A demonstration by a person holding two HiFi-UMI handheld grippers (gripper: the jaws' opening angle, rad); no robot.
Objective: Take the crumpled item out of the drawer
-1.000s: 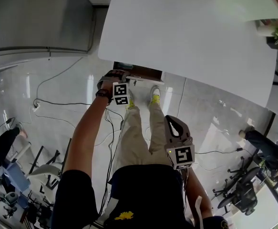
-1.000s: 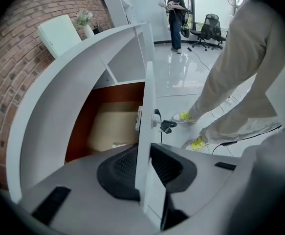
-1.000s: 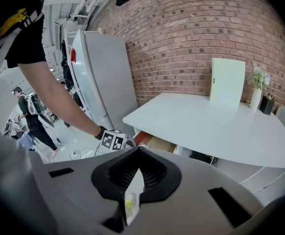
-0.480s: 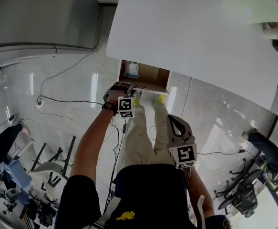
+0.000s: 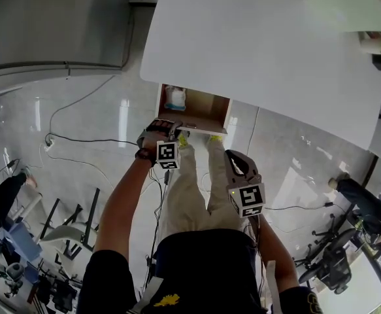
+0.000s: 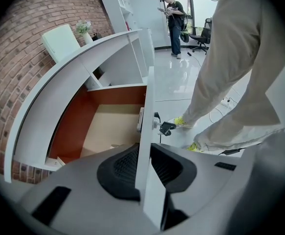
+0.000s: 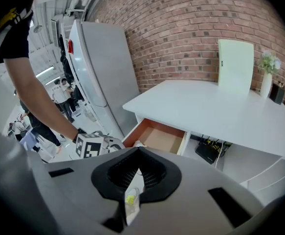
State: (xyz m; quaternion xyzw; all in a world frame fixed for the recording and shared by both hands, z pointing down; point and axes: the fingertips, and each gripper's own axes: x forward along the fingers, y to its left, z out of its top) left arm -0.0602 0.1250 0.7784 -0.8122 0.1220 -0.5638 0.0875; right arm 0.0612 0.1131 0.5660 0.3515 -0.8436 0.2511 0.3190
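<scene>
The wooden drawer (image 5: 206, 106) stands pulled out from under the white table (image 5: 262, 44). A crumpled white and blue item (image 5: 176, 97) lies in its left rear corner. My left gripper (image 5: 170, 129) is shut on the drawer's white front panel (image 6: 145, 106), which runs edge-on between the pads. In the left gripper view the brown drawer floor (image 6: 114, 126) shows to the left of that panel. My right gripper (image 5: 233, 160) hangs to the right of the drawer above the person's legs, shut, with nothing held. The right gripper view shows the open drawer (image 7: 161, 137) ahead of the right gripper (image 7: 135, 173).
A grey fridge (image 5: 53, 25) stands left of the table. A key or latch (image 6: 165, 127) sticks out of the drawer front. The person's legs and yellow shoes (image 5: 213, 138) are right below the drawer. Cables (image 5: 79, 139) cross the floor, and office chairs (image 5: 334, 263) stand at lower right.
The left gripper has pulled the drawer front toward the person, and the drawer has slid out from a narrow gap to wide open. The crumpled item has come into view. The right gripper barely moved.
</scene>
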